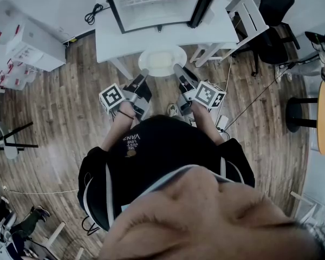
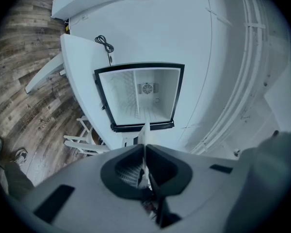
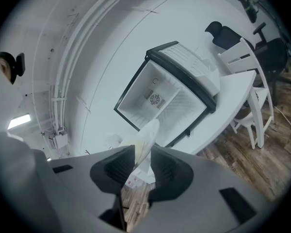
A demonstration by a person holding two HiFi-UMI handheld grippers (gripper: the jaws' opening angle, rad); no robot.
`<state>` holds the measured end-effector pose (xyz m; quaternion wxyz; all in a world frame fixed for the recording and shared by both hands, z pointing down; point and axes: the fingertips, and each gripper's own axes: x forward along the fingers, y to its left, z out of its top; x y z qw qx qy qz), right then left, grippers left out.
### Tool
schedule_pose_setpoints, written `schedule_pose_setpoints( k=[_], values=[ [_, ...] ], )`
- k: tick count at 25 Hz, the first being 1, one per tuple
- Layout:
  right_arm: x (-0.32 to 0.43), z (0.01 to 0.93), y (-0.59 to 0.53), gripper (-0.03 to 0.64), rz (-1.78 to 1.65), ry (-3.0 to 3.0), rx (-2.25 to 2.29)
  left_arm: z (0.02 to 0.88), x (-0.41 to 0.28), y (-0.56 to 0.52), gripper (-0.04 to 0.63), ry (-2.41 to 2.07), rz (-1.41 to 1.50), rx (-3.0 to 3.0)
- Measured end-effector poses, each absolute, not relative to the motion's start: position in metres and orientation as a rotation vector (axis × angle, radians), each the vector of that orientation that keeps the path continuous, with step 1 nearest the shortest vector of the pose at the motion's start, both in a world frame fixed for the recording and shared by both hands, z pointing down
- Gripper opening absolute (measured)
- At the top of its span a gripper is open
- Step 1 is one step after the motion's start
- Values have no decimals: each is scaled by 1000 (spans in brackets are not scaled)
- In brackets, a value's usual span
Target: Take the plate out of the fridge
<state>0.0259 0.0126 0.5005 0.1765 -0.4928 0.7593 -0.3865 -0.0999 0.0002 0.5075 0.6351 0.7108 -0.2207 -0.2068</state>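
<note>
The plate (image 1: 161,61) was outside the fridge (image 1: 151,1), held flat between both tongs at 12 o'clock from the person, over the near edge of the white table (image 1: 111,37). The left tongs (image 1: 143,73) were clamped on its rim at about 8 o'clock. In the left gripper view the left tongs (image 2: 144,148) stood nearly together, with the plate (image 2: 146,129) showing only as a thin white edge between them. The right tongs (image 1: 178,70) gripped the rim at about 4 o'clock. In the right gripper view the right tongs (image 3: 142,155) sat wider apart, pinching the pale plate (image 3: 148,135) at a tilt. The fridge (image 2: 117,98) stood open on the table, at 12 o'clock beyond the plate, its door (image 3: 191,72) swung aside. A white chair (image 1: 244,15) stood at 2 o'clock on the wooden floor (image 1: 59,107).
</note>
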Motion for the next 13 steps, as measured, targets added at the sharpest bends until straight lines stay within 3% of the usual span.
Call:
schedule_pose_setpoints(
  k=[13],
  values=[
    [25, 497, 13, 109, -1092, 2154, -1392, 506, -100, 1, 32, -503, -485, 1616]
  ],
)
